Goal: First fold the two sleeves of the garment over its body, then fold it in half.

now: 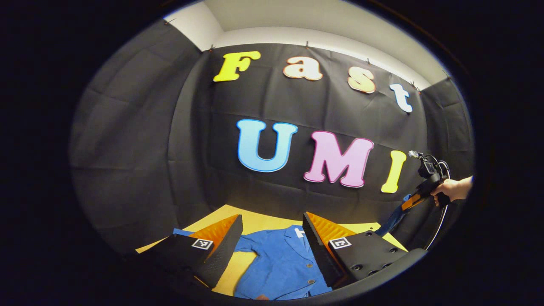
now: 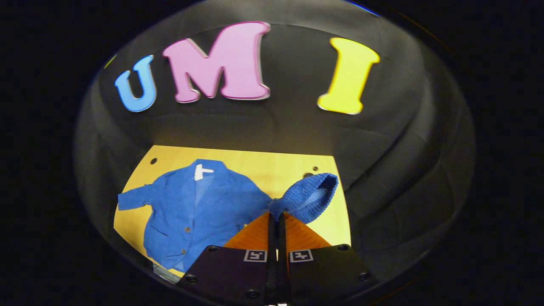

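Observation:
A blue corduroy jacket (image 2: 199, 208) lies face up on the yellow table (image 2: 272, 165), collar toward the back wall. One sleeve (image 2: 134, 197) lies spread out to the left. My right gripper (image 2: 275, 214) is shut on the other sleeve (image 2: 308, 197), which hangs lifted above the table with its cuff open. In the left gripper view, my left gripper (image 1: 272, 225) is open above the jacket (image 1: 278, 263), holding nothing. Farther right there, a hand holds the right gripper (image 1: 418, 197) raised, with blue sleeve cloth (image 1: 393, 219) hanging from it.
Black cloth walls close in the table at the back and both sides. Small dark holes (image 2: 153, 161) dot the tabletop near its far edge. Bare yellow surface lies behind the collar and right of the jacket.

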Demonstrator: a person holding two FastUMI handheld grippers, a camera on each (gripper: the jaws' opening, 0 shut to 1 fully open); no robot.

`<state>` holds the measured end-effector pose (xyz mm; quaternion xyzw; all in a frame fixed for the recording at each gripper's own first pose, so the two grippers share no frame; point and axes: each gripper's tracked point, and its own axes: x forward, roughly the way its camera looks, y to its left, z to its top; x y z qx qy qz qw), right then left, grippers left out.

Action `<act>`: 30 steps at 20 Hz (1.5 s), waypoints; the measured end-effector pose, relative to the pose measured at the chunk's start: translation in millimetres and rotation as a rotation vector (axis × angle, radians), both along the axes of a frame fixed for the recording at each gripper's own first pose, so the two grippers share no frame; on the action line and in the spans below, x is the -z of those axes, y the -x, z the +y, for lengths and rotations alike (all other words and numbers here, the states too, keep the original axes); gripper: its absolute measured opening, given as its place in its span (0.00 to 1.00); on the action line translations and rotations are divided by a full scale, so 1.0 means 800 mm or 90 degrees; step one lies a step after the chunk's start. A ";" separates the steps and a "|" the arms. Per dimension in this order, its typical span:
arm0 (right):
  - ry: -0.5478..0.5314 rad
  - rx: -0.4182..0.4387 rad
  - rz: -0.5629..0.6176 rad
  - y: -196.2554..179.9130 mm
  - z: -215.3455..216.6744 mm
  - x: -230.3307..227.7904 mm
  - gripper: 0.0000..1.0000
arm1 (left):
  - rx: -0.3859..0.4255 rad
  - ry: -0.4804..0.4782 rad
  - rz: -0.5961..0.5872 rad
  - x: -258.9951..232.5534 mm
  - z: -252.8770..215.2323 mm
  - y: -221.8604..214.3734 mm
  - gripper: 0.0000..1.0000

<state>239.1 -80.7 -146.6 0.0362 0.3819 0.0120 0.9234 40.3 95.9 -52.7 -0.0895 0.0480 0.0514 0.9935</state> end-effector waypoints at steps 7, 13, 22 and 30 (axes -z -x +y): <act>-0.025 -0.161 0.026 -0.055 0.228 0.014 0.04 | -0.080 -0.018 0.019 0.015 0.082 0.019 0.81; -0.143 -0.224 0.095 -0.102 0.412 0.102 0.04 | -0.133 -0.017 0.064 0.048 0.118 0.032 0.81; -0.266 -0.208 0.218 -0.133 0.550 0.262 0.04 | -0.183 -0.021 0.156 0.102 0.165 0.025 0.81; -0.400 -0.237 0.160 -0.145 0.584 0.205 0.96 | -0.161 0.024 0.195 0.150 0.190 -0.025 0.79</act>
